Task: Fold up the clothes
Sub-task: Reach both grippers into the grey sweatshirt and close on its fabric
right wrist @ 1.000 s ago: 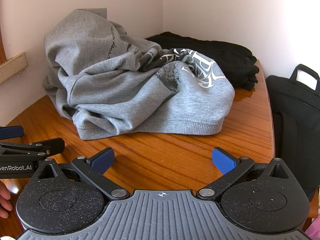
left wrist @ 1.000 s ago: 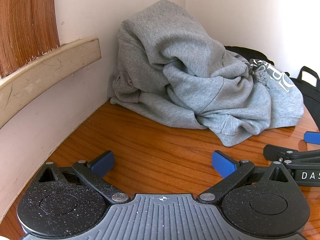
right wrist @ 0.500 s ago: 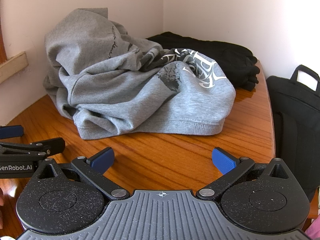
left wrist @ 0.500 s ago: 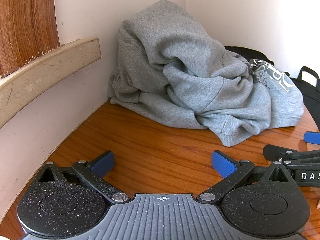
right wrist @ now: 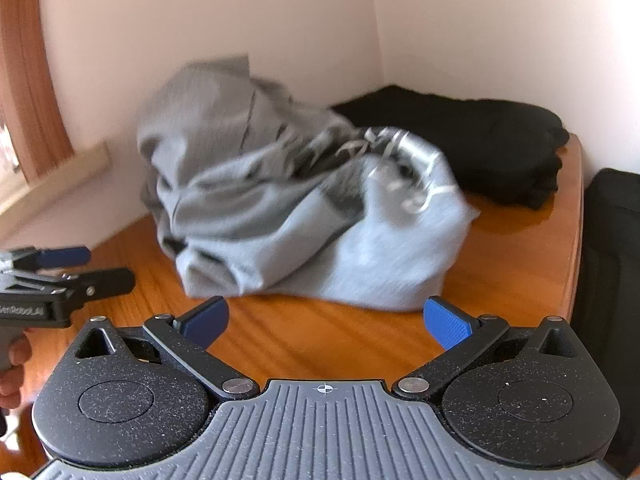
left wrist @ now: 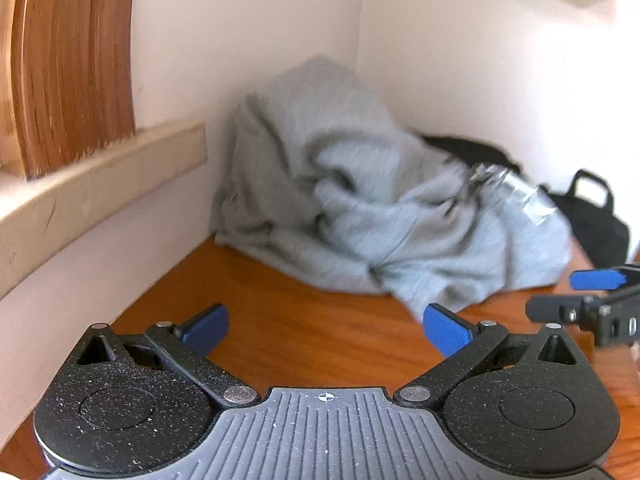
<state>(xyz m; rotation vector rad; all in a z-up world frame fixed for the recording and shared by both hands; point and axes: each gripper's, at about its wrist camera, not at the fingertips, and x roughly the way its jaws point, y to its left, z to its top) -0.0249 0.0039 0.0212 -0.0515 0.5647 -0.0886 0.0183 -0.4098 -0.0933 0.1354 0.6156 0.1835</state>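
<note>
Hoodie [left wrist: 384,216] crumpled dead ahead of your left gripper [left wrist: 325,326], up against wall corner. Its hem runs across front of your right gripper [right wrist: 325,320], which looks nearer. Both grippers spread wide, holding nothing, apart from cloth.

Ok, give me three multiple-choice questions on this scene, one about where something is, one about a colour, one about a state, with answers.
1. Where does the black folded garment lie?
A. in front of the grey sweatshirt
B. behind the grey sweatshirt, by the corner
C. on the floor

2. What colour are the pads on the fingers?
A. blue
B. red
C. green

3. How is the right gripper?
A. shut on cloth
B. shut, empty
C. open, empty

Answers: B, it sits past the sweatshirt near the walls; A, both pads show blue; C, the fingers stand apart over bare wooden table.
</note>
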